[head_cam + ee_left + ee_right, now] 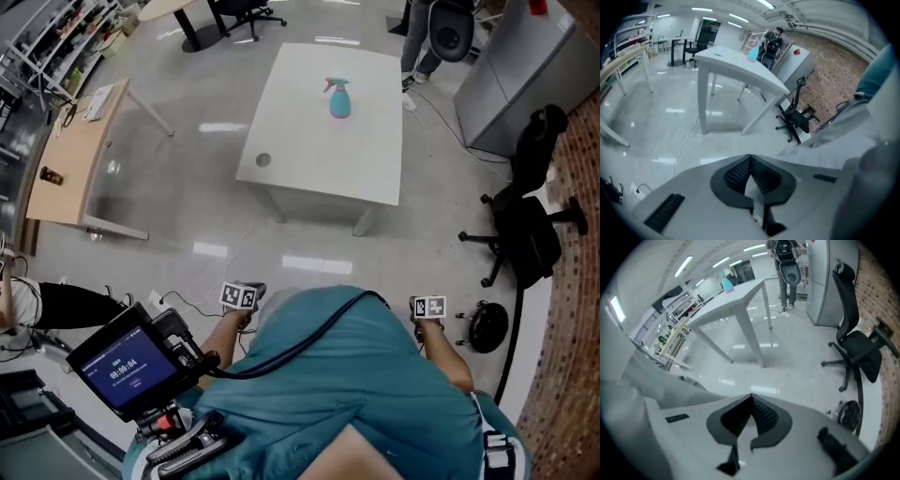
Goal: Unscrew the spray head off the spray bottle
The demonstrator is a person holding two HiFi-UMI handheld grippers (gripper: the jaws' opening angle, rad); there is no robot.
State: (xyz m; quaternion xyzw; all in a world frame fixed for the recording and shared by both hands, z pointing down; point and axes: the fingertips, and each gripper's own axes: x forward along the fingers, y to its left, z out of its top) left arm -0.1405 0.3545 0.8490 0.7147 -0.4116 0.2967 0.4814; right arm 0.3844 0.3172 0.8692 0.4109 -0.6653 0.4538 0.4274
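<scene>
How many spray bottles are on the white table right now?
1: a teal spray bottle stands upright on the far half of the white table, well ahead of both grippers. No other shows in any view.

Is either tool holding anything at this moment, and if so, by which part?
Nothing is held. The left tool and right tool are both shut and empty. The spray bottle stands untouched on the white table ahead.

Head view steeply down, far; gripper views low, level; all share white rectangular surface, teal plastic spray bottle.
</scene>
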